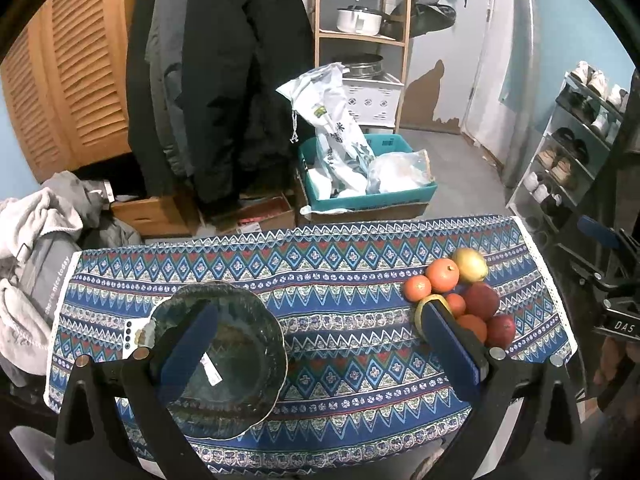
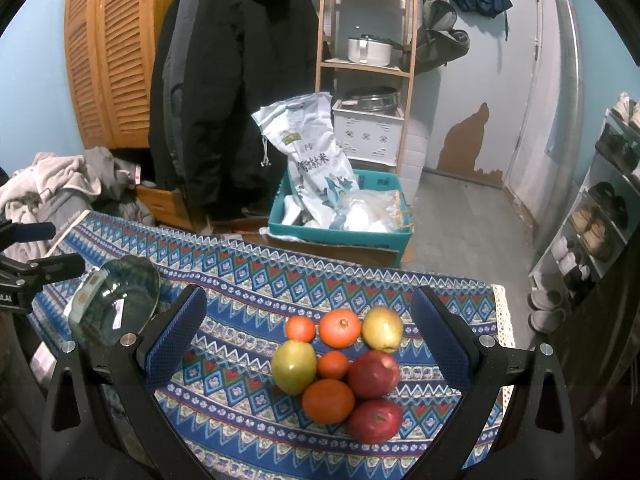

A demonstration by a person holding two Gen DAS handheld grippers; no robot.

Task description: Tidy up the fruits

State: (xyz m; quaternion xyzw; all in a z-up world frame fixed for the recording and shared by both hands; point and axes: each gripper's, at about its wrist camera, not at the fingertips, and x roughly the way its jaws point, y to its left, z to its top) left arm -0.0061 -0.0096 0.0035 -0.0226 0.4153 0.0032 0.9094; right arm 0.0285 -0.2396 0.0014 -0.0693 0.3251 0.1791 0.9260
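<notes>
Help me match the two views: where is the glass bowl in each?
Left wrist: glass bowl sits lower left, partly behind the left gripper's left finger.
Right wrist: bowl at the far left edge, left of the right gripper.
Shared landmark: the fruit pile on the patterned cloth.

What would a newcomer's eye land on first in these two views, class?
Probably the heap of fruit, oranges, red apples and yellow-green pears bunched on the patterned tablecloth between the open right gripper. Next, the empty glass bowl to its left, under the open left gripper.
</notes>
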